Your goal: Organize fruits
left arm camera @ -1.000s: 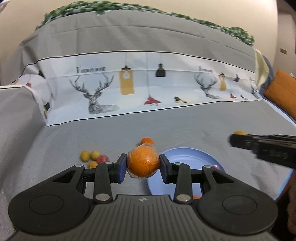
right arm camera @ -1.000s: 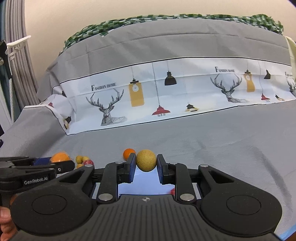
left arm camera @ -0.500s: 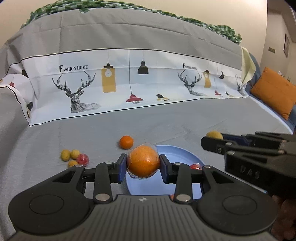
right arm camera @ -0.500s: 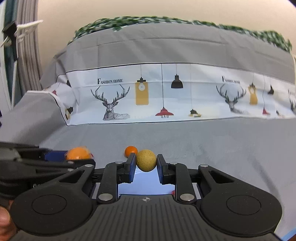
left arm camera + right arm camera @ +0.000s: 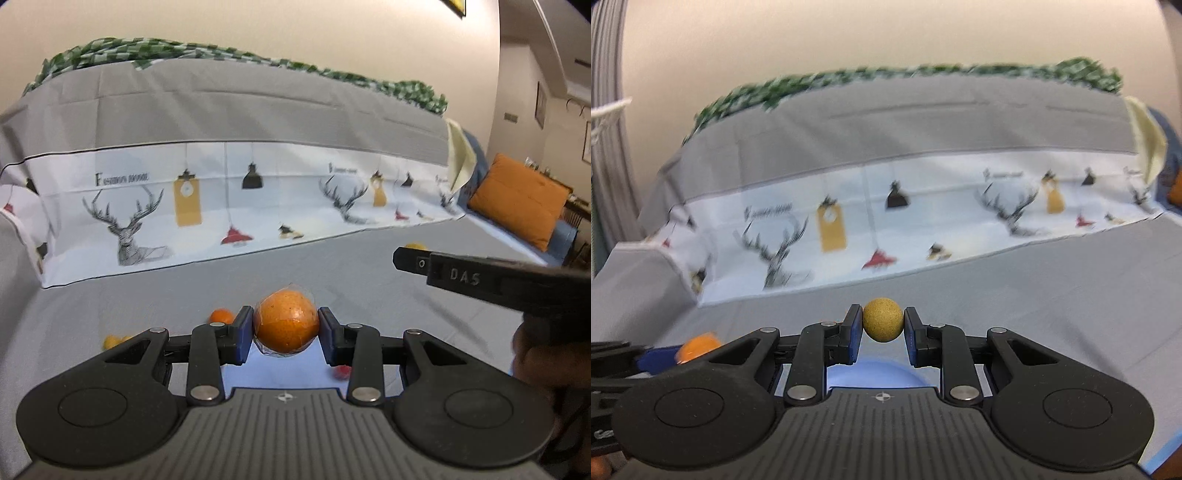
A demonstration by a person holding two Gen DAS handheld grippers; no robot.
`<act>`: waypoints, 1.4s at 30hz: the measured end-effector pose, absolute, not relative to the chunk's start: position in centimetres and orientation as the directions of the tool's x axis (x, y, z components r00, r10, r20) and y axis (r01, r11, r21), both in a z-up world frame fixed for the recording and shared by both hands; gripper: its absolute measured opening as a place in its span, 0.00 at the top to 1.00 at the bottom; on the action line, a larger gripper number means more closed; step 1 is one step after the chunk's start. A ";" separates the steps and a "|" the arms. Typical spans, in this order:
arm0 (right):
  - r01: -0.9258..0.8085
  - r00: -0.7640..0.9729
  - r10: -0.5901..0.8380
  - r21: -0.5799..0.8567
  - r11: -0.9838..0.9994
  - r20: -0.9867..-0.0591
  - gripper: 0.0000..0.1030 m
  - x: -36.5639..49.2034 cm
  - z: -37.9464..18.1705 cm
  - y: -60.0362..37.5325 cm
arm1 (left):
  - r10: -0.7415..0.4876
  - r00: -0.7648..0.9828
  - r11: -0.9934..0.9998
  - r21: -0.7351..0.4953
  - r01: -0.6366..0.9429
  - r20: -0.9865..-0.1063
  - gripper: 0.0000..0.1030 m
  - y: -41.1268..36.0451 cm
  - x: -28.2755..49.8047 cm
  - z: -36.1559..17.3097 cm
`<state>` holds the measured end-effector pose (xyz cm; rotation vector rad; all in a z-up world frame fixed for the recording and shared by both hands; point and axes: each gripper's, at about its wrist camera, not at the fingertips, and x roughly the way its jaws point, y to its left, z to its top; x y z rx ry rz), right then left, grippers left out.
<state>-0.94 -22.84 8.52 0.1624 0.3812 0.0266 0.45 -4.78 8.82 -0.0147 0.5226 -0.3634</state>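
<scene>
Two oranges (image 5: 286, 325) (image 5: 221, 316), one tan ball (image 5: 882, 319), one blue plate (image 5: 280, 373) (mostly hidden), one red fruit (image 5: 341, 371).

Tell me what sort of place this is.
Probably a home living room: a sofa draped in a grey cover with a deer-print band, an orange cushion at the far end, and framed pictures on the wall.

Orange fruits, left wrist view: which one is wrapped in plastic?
The large orange held between the left gripper fingers; the small orange lying on the grey sheet is bare.
</scene>
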 end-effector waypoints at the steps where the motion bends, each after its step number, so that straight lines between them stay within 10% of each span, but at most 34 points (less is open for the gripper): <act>1: 0.020 0.935 0.041 0.168 0.986 -0.353 0.76 -1.1 8.7 -23.2 | -0.354 0.802 0.933 -0.114 0.343 -0.482 0.60 -5.1 0.5 9.3; 42: 0.002 0.881 0.101 0.217 0.976 -0.463 0.76 0.4 3.6 -24.8 | -0.262 0.716 0.952 -0.051 0.302 -0.647 0.60 -5.1 2.9 2.0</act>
